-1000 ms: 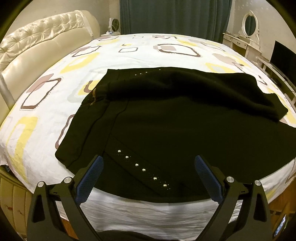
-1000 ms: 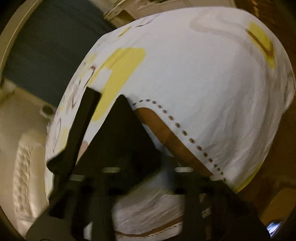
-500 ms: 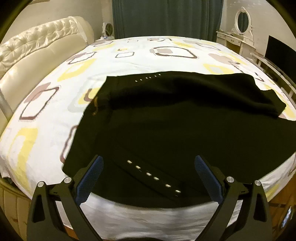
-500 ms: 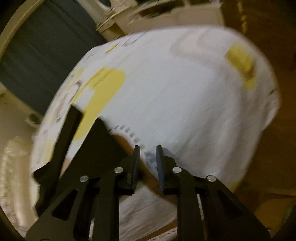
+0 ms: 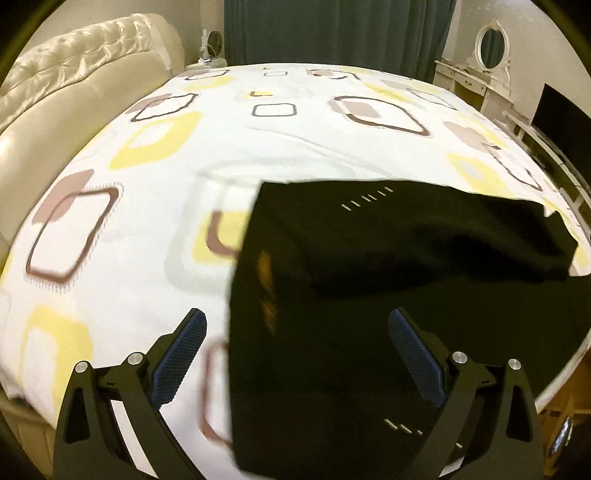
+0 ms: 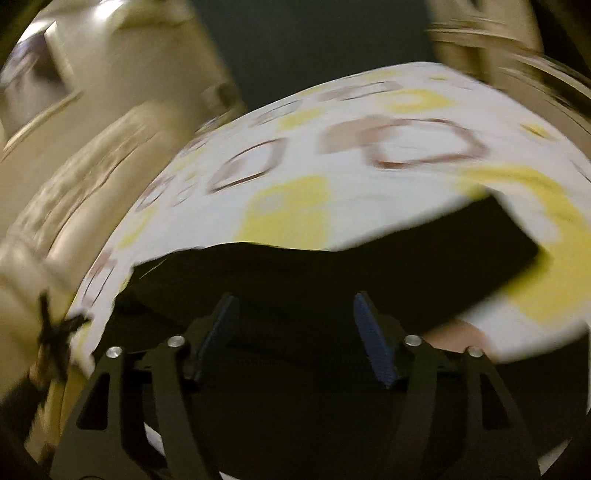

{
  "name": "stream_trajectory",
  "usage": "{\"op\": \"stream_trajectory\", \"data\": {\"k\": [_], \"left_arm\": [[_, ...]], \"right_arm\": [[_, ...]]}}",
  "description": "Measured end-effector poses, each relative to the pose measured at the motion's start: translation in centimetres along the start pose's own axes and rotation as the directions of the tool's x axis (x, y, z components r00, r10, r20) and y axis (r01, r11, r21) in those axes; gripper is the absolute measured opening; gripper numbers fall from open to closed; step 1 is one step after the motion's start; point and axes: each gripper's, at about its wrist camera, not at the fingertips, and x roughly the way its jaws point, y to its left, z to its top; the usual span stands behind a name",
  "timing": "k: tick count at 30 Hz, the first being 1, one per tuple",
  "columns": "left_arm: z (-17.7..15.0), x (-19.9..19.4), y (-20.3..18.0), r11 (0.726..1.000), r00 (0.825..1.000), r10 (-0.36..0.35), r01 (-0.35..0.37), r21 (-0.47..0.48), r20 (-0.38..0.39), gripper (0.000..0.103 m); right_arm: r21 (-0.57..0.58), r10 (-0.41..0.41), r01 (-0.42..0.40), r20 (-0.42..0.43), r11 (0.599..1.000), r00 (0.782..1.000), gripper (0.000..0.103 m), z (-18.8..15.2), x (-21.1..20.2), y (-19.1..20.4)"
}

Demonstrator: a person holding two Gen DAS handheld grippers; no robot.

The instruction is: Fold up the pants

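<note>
Black pants (image 5: 369, 295) lie partly folded on the bed, with small silver studs near the far edge and near the front edge. My left gripper (image 5: 295, 354) is open and empty, hovering above the pants' left edge. In the blurred right wrist view the pants (image 6: 332, 280) fill the lower half. My right gripper (image 6: 295, 339) is open and empty just above the black cloth.
The bed (image 5: 295, 147) has a white sheet with yellow and brown squares. A cream tufted headboard (image 5: 74, 74) runs along the left. A dark curtain (image 5: 332, 29) hangs behind, and a white vanity with an oval mirror (image 5: 491, 44) and a dark screen (image 5: 561, 114) stand at the right.
My left gripper has moved left and closer over the pants. My right gripper has opened, let go of the cloth and swung round to face the bed and headboard.
</note>
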Motion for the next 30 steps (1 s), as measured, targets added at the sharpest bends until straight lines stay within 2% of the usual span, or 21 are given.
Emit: {"op": "stream_trajectory", "data": {"k": [3,4,6,9,12,15,18,22,25,28,30], "left_arm": [[2.8,3.2,2.9,0.996,0.996,-0.076,0.073,-0.054,-0.053,0.098],[3.9,4.6,4.1,0.988,0.989,-0.13,0.123,-0.097,-0.067,0.098],[5.2,6.7,5.5,0.975,0.98,-0.18,0.167,-0.148,-0.08,0.098],[7.2,10.1,7.2,0.947,0.958,-0.273,0.25,-0.204,-0.09,0.098],[8.6,12.8,7.4,0.93,0.937,-0.334,0.308,-0.202,-0.107,0.098],[9.1,14.9,7.1,0.903,0.895,-0.416,0.385,-0.193,-0.163,0.098],[9.5,15.5,6.9,0.89,0.875,-0.452,0.429,-0.156,-0.175,0.098],[10.0,16.0,7.8,0.861,0.842,-0.504,0.475,-0.18,-0.193,0.098],[10.4,16.3,7.7,0.857,0.839,-0.509,0.473,-0.203,-0.191,0.098],[10.4,16.3,7.0,0.873,0.849,-0.486,0.46,-0.161,-0.208,0.097],[10.7,16.5,6.6,0.881,0.853,-0.473,0.453,-0.138,-0.219,0.09]], "right_arm": [[-0.084,0.023,-0.028,-0.064,0.996,0.998,0.07,2.4,4.3,3.5],[-0.102,0.027,-0.037,-0.094,0.994,0.995,0.07,3.2,6.1,4.5],[-0.124,0.023,-0.041,-0.141,0.991,0.99,0.07,4.3,9.8,6.1],[-0.146,0.013,-0.044,-0.206,0.988,0.979,0.07,5.2,13.5,7.0],[-0.156,-0.012,-0.026,-0.24,0.987,0.971,0.07,5.5,16.0,6.9],[-0.157,-0.022,-0.02,-0.263,0.987,0.965,0.07,5.6,17.6,6.8],[-0.17,-0.023,-0.027,-0.283,0.985,0.959,0.07,5.7,19.1,6.7],[-0.201,-0.012,-0.057,-0.326,0.978,0.945,0.071,6.0,21.0,6.9],[-0.207,0.005,-0.085,-0.356,0.975,0.934,0.074,6.4,22.2,6.8],[-0.193,0.03,-0.115,-0.396,0.975,0.918,0.077,6.6,23.3,6.7],[-0.201,0.034,-0.131,-0.424,0.971,0.905,0.077,6.5,24.0,6.8]]}}
